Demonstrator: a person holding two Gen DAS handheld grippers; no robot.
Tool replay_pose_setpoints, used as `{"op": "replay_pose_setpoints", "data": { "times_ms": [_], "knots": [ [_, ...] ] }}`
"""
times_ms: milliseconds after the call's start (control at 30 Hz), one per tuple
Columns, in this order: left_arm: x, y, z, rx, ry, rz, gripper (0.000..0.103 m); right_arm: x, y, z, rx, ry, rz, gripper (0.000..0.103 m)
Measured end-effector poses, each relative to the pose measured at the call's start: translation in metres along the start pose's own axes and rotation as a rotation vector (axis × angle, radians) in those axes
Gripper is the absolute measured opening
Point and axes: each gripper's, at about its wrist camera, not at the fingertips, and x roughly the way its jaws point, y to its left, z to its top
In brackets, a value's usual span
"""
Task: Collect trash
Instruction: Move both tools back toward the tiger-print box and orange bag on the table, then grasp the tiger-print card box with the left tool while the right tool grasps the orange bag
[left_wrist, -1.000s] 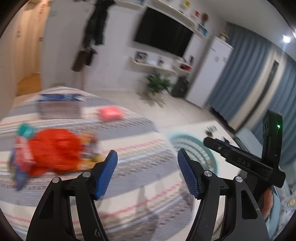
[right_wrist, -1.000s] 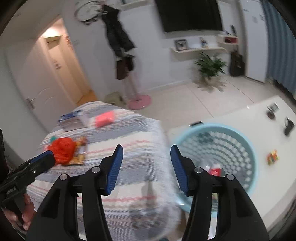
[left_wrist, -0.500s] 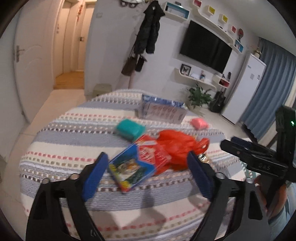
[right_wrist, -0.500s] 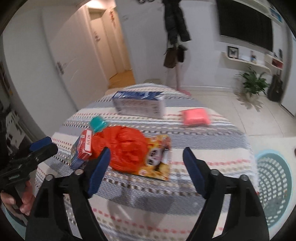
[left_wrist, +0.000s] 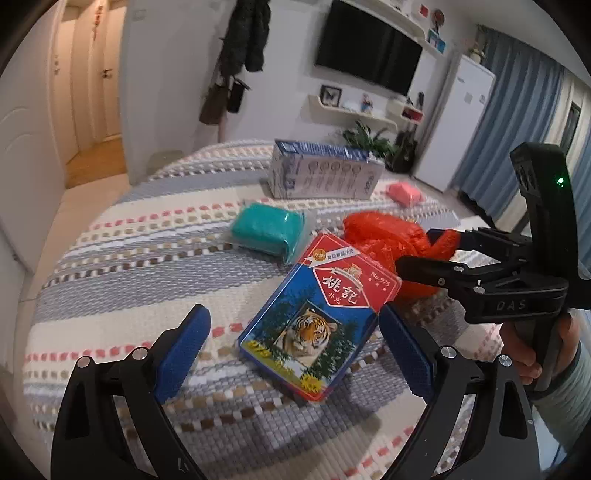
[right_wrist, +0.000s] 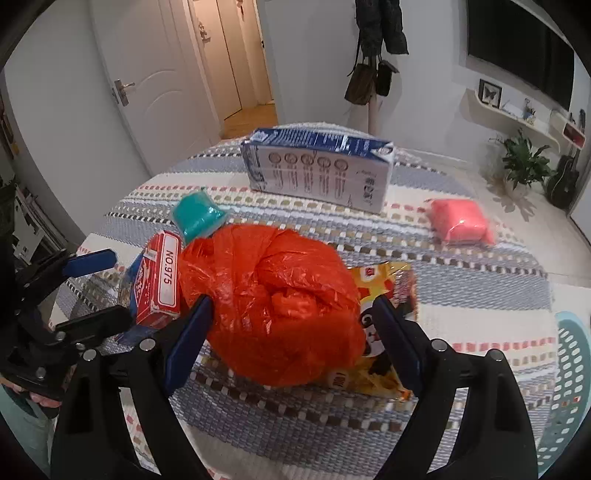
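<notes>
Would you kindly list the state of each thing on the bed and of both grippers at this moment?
left gripper: open, astride the card box, not pressing it.
right gripper: jaws opening, red bag between them.
card box: closed, lying flat.
red bag: knotted, bulging, resting partly on the snack packet.
snack packet: flat, crumpled.
carton: lying on its side.
teal pack: sealed.
pink pack: sealed.

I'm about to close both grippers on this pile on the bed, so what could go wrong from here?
1. The right gripper, jaws opening, straddles the red plastic bag; the yellow snack wrapper lies partly under it and may get pinched or dragged along.
2. The left gripper frames the playing card box, which lies against the bag, so lifting either could shift the other.
3. The grippers sit close together and could collide.
</notes>
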Motion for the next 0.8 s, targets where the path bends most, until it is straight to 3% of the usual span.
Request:
{"op": "replay_pose_setpoints", "data": {
  "times_ms": [200, 267, 400, 600, 700, 800],
  "knots": [
    [0.004, -0.005, -0.004, -0.018, 0.034, -0.079, 0.089, -0.002, 0.003, -0.004, 0.0, -0.025, 0.0, 0.037],
    [0.003, -0.008, -0.007, -0.015, 0.05, -0.086, 0.087, -0.009, 0.0, -0.005, 0.023, -0.041, 0.004, 0.029],
    [0.003, -0.024, -0.013, -0.01, 0.088, -0.089, 0.085, -0.019, -0.002, -0.011, 0.05, -0.06, -0.014, 0.025],
    [0.019, -0.05, -0.015, 0.064, 0.131, 0.044, 0.07, -0.043, -0.006, -0.02, 0.075, -0.106, -0.054, 0.023],
    [0.016, -0.053, -0.013, 0.034, 0.101, 0.037, 0.068, -0.06, -0.009, -0.023, 0.079, -0.134, -0.082, 0.023],
    [0.0, -0.049, -0.015, -0.058, 0.06, 0.009, 0.066, -0.078, -0.015, -0.029, 0.097, -0.157, -0.11, 0.023]
  ]
}}
